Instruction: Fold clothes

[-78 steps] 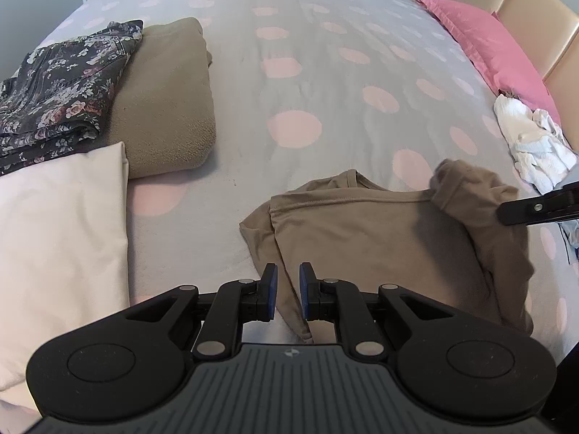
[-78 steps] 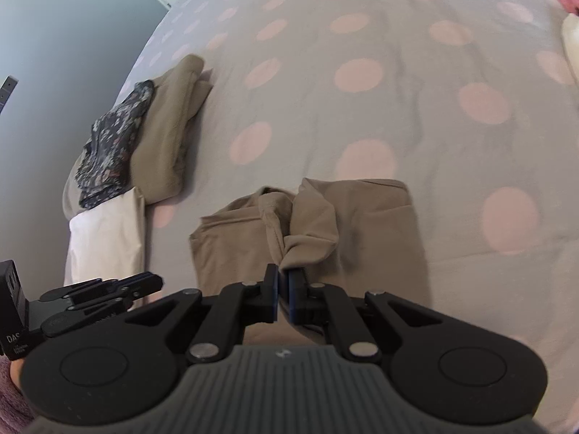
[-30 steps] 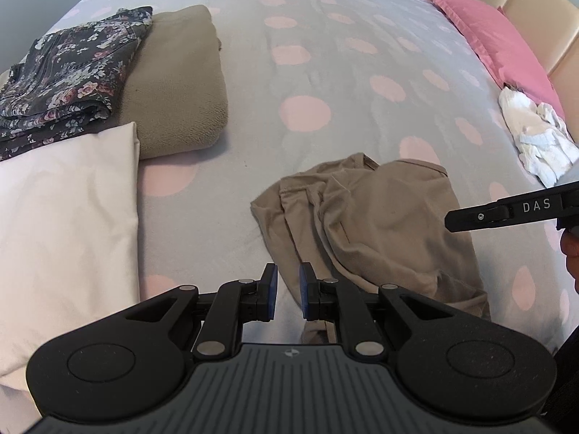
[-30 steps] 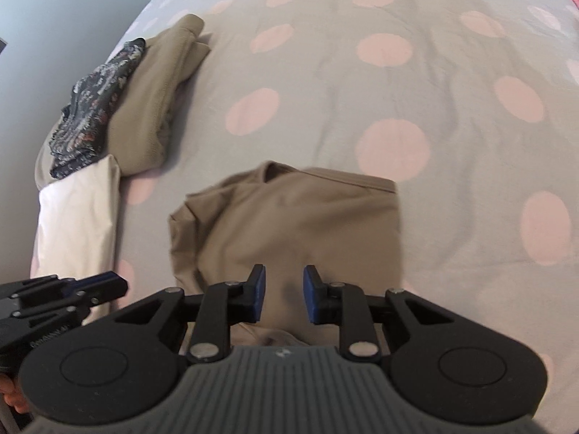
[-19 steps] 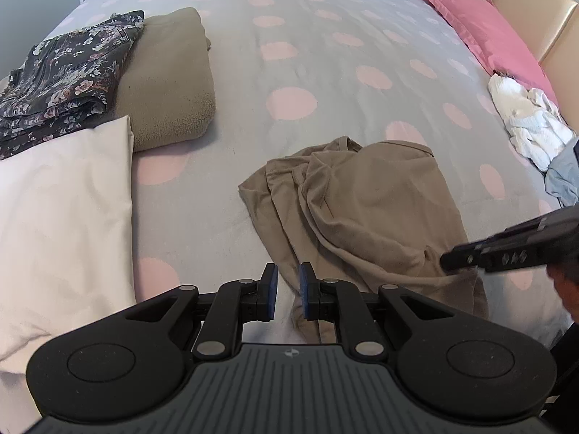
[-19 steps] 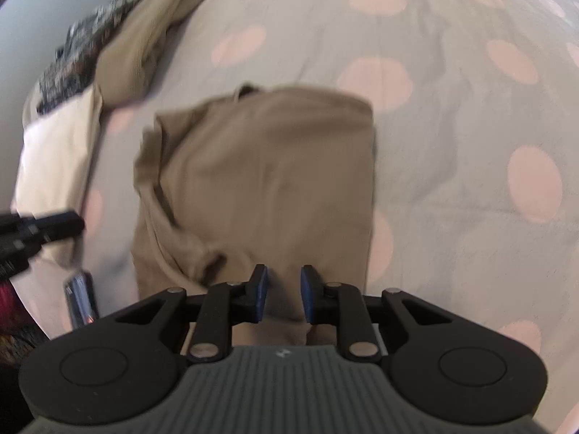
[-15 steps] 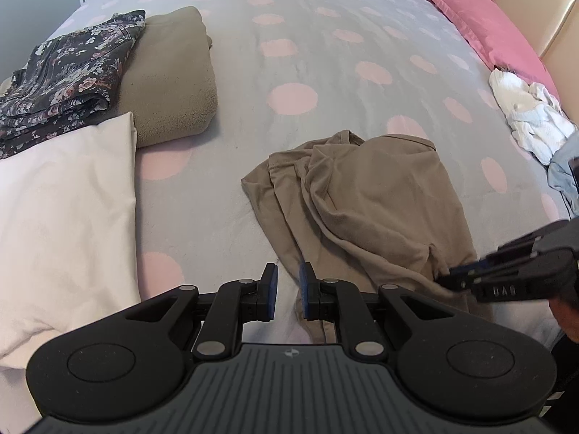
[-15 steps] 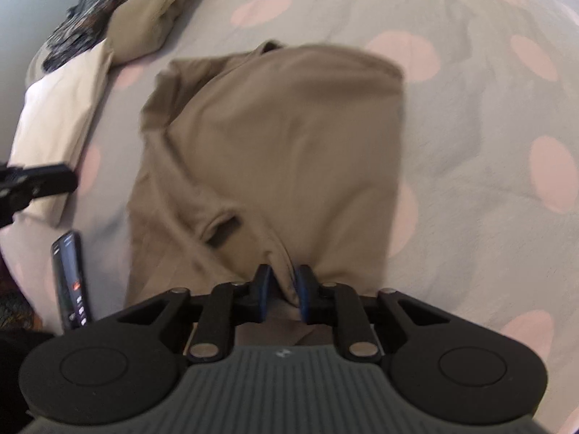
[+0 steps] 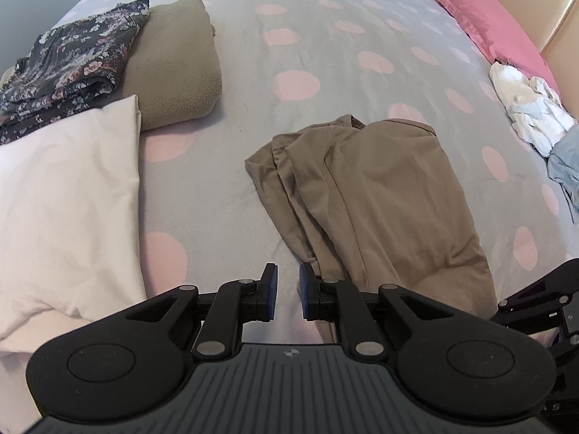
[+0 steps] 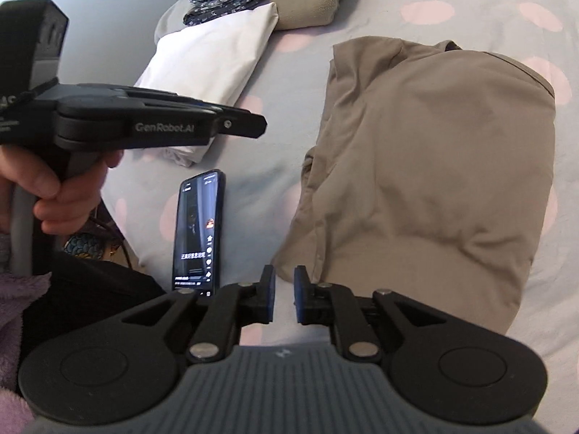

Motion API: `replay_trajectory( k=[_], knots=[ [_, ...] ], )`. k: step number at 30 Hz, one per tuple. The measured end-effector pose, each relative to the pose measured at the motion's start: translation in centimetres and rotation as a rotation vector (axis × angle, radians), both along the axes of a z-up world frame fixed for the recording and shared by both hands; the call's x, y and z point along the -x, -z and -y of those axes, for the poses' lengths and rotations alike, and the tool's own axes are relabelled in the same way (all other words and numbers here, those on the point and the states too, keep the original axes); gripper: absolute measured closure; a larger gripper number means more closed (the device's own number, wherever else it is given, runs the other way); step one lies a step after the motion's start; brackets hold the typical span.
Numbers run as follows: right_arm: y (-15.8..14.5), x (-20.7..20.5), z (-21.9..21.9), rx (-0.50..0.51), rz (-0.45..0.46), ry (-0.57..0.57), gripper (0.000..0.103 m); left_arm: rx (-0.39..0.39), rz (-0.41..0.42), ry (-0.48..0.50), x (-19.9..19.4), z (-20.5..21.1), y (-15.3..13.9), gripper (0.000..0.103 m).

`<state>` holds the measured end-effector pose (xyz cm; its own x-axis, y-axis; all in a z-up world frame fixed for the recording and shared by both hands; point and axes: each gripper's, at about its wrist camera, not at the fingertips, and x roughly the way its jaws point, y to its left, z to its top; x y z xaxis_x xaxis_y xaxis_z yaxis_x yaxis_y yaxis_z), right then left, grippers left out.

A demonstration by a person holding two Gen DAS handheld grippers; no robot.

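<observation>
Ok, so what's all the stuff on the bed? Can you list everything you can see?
Brown t-shirt: one, taupe, partly folded, middle of the bed.
Bedspread: one, grey with pink dots, under everything.
Fleece: one, khaki, folded, far left.
Floral garment: one, dark with flowers, folded, left of the fleece.
White cloth: one, white, folded, near left.
Pillow: one, pink, by the headboard.
Crumpled laundry: a pile, white and pale blue, right edge.
Phone: one, black, screen on, near edge left of the t-shirt.
Left gripper: one, black, open, empty.
Right gripper: one, black, open, empty, at the t-shirt's near corner.
</observation>
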<state>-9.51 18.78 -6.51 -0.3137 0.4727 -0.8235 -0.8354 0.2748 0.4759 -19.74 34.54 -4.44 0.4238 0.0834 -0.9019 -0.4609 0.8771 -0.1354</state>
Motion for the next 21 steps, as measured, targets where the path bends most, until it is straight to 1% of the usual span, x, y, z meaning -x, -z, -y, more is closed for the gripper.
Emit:
replay_trajectory(
  k=[1,7,11,13,16,18,21],
  knots=[
    [-0.1,-0.4,0.3,0.004,0.005,0.022,0.087,0.011,0.002,0.000,0.1,0.0,0.1,0.093],
    [0.6,-4.4,2.6,0.080,0.045,0.225,0.086,0.173,0.054,0.009,0.4,1.2,0.8,0.093],
    [1.1,-6.4,4.4,0.114,0.069,0.313,0.084,0.257,0.079,0.021,0.5,2.7,1.7,0.084],
    [1.3,-7.2,5.3,0.127,0.076,0.349,0.083,0.288,0.086,0.034,0.5,3.6,2.2,0.083],
    [1.7,-7.9,6.2,0.133,0.080,0.370,0.082,0.280,0.080,0.062,0.4,5.0,3.0,0.073],
    [2.0,-8.2,6.7,0.135,0.084,0.376,0.082,0.273,0.073,0.079,0.4,5.9,3.6,0.073],
    [2.5,-8.4,7.6,0.138,0.084,0.381,0.082,0.233,0.018,0.067,0.2,6.3,5.0,0.073]
  ],
)
